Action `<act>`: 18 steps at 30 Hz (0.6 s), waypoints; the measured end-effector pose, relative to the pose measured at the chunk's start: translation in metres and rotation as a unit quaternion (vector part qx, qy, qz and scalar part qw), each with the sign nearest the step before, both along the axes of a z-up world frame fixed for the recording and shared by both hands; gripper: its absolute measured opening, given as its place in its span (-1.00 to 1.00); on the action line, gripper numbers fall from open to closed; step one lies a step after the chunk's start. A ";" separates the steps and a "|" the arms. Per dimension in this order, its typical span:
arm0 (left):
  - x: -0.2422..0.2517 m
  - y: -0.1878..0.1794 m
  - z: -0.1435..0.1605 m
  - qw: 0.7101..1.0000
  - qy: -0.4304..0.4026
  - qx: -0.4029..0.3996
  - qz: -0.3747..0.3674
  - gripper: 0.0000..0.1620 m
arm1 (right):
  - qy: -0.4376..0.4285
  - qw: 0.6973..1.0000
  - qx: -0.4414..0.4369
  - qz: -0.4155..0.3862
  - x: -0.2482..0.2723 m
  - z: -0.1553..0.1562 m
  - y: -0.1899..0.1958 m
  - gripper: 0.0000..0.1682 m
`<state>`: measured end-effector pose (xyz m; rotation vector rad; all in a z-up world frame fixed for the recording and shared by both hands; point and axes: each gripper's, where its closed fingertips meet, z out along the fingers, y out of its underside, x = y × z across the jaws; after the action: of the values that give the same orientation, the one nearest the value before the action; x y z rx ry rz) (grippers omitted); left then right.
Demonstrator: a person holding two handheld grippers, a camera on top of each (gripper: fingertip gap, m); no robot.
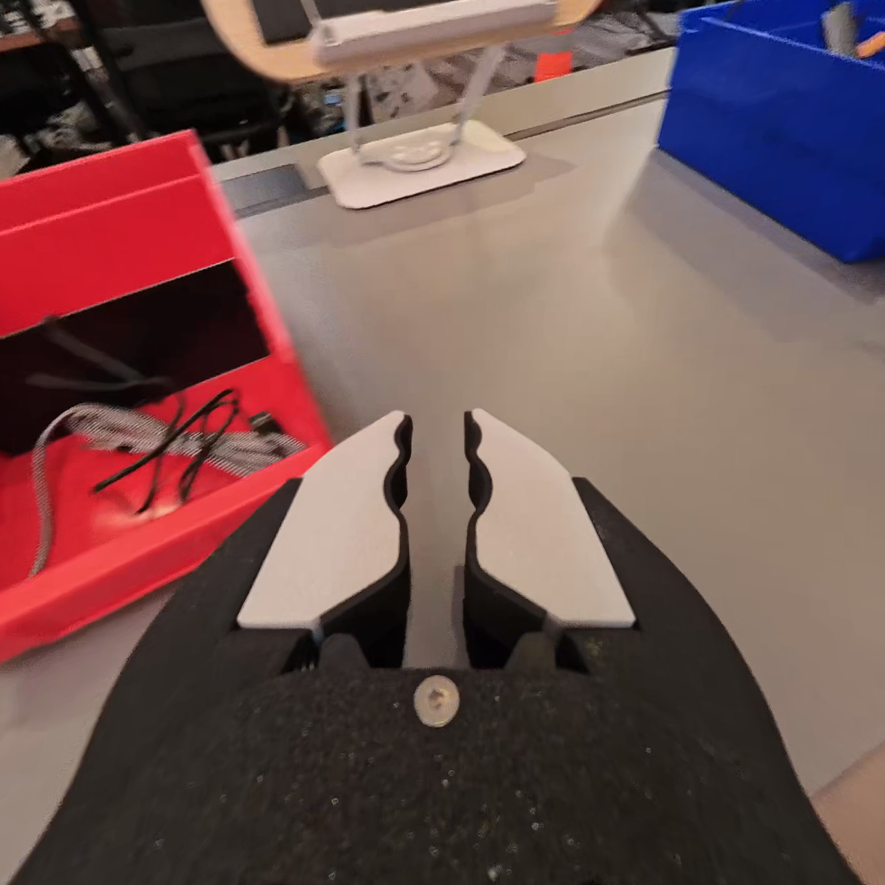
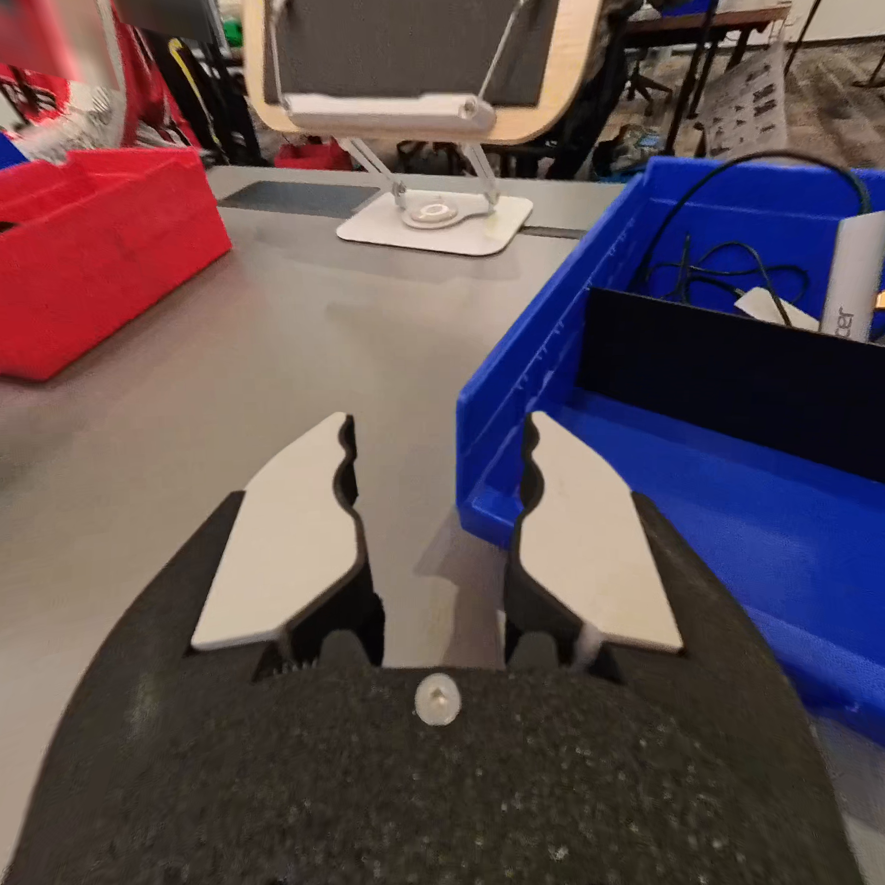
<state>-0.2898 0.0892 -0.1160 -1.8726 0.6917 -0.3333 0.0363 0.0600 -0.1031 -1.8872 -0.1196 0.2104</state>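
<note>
My left gripper (image 1: 438, 421) is open by a narrow gap and empty, above the grey table (image 1: 527, 345), just right of a red bin (image 1: 143, 550). The red bin holds a striped braided cable (image 1: 230, 448), thin black cables (image 1: 191, 440) and a black divider (image 1: 143, 345). My right gripper (image 2: 438, 424) is open wide and empty; its right finger (image 2: 574, 527) overlaps the near left corner of a blue bin (image 2: 517, 383). The blue bin holds black cables (image 2: 718, 273), a white box (image 2: 857, 277) and a black divider (image 2: 718, 378).
A white stand (image 1: 421, 163) holding a wood-framed panel (image 2: 412, 67) sits at the table's far middle; its base also shows in the right wrist view (image 2: 431, 222). The red bin (image 2: 96, 258) is at left and the blue bin (image 1: 776, 134) at right. Chairs and clutter lie beyond. About 35 cm separates my left fingertips from my right.
</note>
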 end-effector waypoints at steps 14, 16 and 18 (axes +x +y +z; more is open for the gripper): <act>0.283 -0.060 0.014 0.948 -0.096 -0.077 -0.294 -0.21 | -0.080 0.988 0.023 -0.132 0.068 0.018 -0.080 -0.38; 0.301 -0.055 0.016 0.953 -0.095 -0.067 -0.278 -0.25 | -0.096 0.970 0.057 -0.215 0.118 0.027 -0.100 -0.43; 0.311 -0.044 0.012 0.963 -0.083 -0.070 -0.246 -0.34 | -0.068 0.965 0.047 -0.251 0.149 0.018 -0.107 -0.41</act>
<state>0.0216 0.0456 -0.1038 -1.7576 1.0361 -0.8684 0.1850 -0.0468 -0.0855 -1.7742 0.2523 -0.2668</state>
